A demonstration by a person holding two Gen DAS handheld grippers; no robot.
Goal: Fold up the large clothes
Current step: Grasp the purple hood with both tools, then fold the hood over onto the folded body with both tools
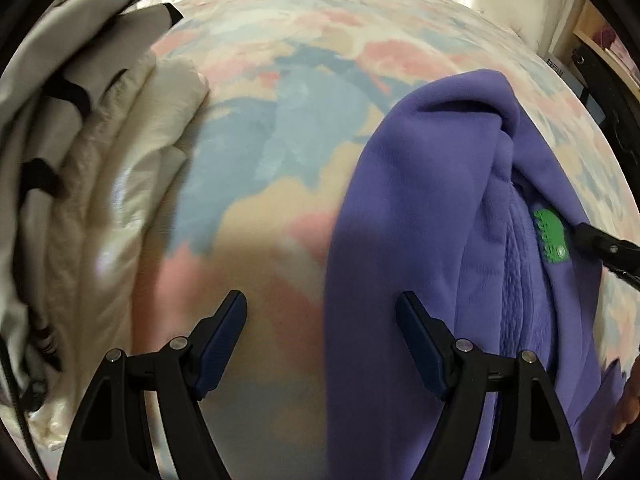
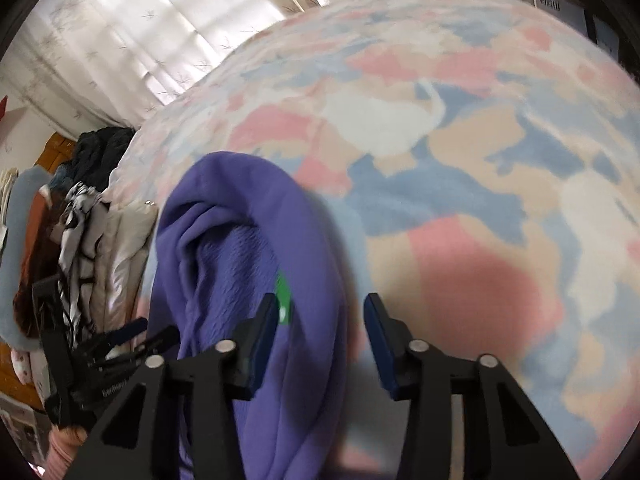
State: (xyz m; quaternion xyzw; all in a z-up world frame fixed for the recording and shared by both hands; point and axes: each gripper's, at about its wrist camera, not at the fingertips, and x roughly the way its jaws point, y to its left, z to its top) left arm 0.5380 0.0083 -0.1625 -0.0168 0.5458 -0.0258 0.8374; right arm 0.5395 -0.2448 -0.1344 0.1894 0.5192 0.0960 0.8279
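Note:
A purple fleece garment (image 1: 420, 208) lies bunched on the pastel patchwork bed cover (image 1: 280, 140), with a green label (image 1: 550, 236) showing at its neck. My left gripper (image 1: 320, 308) hovers open over the garment's left edge, its right finger above the cloth and its left finger above the cover. In the right wrist view the same garment (image 2: 248, 216) and label (image 2: 283, 292) sit under my right gripper (image 2: 322, 308). That gripper is open, the garment's right edge lies between its jaws, and neither pad presses it. A right fingertip (image 1: 592, 238) shows beside the label.
A pile of cream and black-and-white clothes (image 1: 80, 160) lies along the bed's left side, seen also as a pile (image 2: 100, 240) with dark clothes (image 2: 100, 152) behind. Sheer curtains (image 2: 120, 40) hang beyond the bed. A shelf (image 1: 592, 48) stands at far right.

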